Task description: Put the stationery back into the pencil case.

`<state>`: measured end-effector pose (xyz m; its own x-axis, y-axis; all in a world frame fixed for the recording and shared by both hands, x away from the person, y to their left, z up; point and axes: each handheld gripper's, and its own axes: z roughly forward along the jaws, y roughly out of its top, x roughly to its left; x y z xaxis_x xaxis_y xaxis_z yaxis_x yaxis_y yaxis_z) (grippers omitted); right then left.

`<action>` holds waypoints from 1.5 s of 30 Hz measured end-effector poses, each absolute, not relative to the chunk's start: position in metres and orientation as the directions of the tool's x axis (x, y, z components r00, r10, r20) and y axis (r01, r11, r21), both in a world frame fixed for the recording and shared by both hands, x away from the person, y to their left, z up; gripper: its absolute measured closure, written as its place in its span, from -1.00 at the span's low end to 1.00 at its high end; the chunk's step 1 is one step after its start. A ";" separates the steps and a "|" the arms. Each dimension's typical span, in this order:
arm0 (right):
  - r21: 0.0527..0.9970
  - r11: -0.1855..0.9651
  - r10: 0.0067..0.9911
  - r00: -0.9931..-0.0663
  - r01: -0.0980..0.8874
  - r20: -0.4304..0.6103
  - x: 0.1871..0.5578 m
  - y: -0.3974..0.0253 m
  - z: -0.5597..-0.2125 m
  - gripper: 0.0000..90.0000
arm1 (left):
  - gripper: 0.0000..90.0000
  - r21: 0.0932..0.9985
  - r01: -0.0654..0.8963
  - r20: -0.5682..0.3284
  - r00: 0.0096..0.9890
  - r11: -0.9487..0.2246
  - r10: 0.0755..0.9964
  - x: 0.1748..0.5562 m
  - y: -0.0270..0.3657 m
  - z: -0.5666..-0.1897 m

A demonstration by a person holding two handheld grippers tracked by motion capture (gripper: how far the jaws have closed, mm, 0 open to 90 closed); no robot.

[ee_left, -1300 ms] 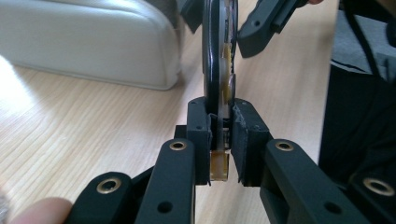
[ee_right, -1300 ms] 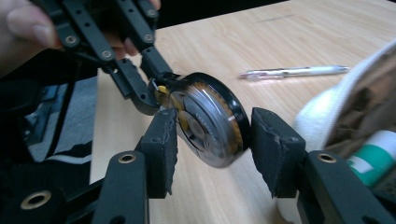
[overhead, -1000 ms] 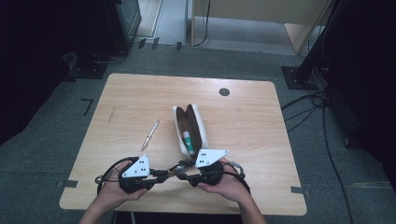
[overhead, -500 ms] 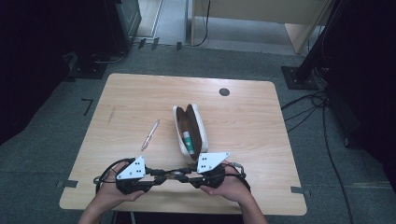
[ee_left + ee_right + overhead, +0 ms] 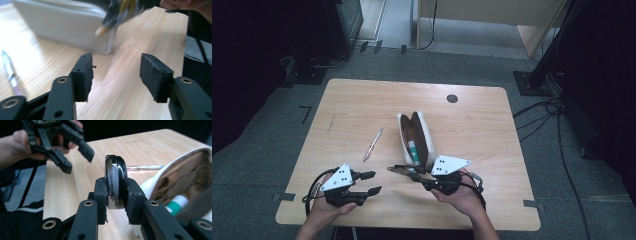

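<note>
The right hand-held gripper (image 5: 117, 195) clamps a glossy black rounded object (image 5: 115, 183) just left of the open white fabric pencil case (image 5: 415, 138). The left hand-held gripper (image 5: 368, 183), jaws apart and empty, is well left of the case, so the right one is nearer.

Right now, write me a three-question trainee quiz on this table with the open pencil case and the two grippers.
1. True or false: the right gripper is shut on a glossy black rounded object.
2. Multiple choice: what lies inside the open white fabric pencil case with brown lining? A) a green-and-white tube B) a pair of scissors C) a red ruler
3. Fill in: the slim silver pen lies on the light wooden table to the ____ of the case in the high view, and the left gripper has its jaws ____.

Key: 1 true; 2 A; 3 left, open.
</note>
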<state>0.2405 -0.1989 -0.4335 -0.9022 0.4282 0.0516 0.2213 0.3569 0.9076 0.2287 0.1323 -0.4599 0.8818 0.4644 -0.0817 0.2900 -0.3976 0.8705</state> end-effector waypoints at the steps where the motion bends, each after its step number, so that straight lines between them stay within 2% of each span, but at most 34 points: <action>1: 0.912 0.344 0.451 -0.891 0.224 0.049 0.239 -0.201 -0.430 0.64 | -0.13 0.867 0.298 -0.083 0.876 -0.398 0.476 0.229 0.134 -0.461; 2: 0.912 0.344 0.451 -0.891 0.224 0.049 0.239 -0.201 -0.430 0.64 | -0.13 0.865 0.303 -0.078 0.869 -0.400 0.489 0.229 0.137 -0.462; 4: 0.922 0.312 0.491 -0.870 0.228 0.049 0.238 -0.202 -0.426 0.64 | -0.27 0.862 0.317 -0.074 0.850 -0.395 0.522 0.229 0.143 -0.466; 8: 0.934 0.275 0.555 -0.831 0.230 0.041 0.237 -0.203 -0.421 0.64 | -0.29 0.856 0.370 -0.102 0.806 -0.362 0.584 0.233 0.152 -0.473; 11: 0.942 0.244 0.625 -0.780 0.230 0.028 0.237 -0.203 -0.416 0.64 | -0.26 0.843 0.410 -0.105 0.759 -0.348 0.642 0.238 0.154 -0.478; 18: 0.943 0.188 0.752 -0.658 0.273 0.041 0.242 -0.200 -0.414 0.64 | -0.20 0.824 0.463 -0.104 0.690 -0.326 0.716 0.246 0.159 -0.485; 27: 0.914 0.225 0.845 -0.534 0.337 -0.011 0.247 -0.183 -0.424 0.64 | -0.18 0.811 0.478 -0.094 0.674 -0.336 0.733 0.248 0.161 -0.490; 35: 0.889 0.261 0.880 -0.471 0.376 -0.059 0.251 -0.168 -0.431 0.64 | -0.15 0.805 0.480 -0.092 0.681 -0.348 0.726 0.247 0.161 -0.492; 45: 0.863 0.281 0.877 -0.477 0.419 -0.054 0.258 -0.158 -0.440 0.64 | -0.13 0.803 0.480 -0.091 0.683 -0.352 0.725 0.247 0.162 -0.492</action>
<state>0.2585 -0.1585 -0.4399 -0.4768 0.8773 -0.0542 0.4188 0.2810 0.8635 0.2468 0.1623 -0.4921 0.6829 0.7249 -0.0905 0.4803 -0.3521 0.8033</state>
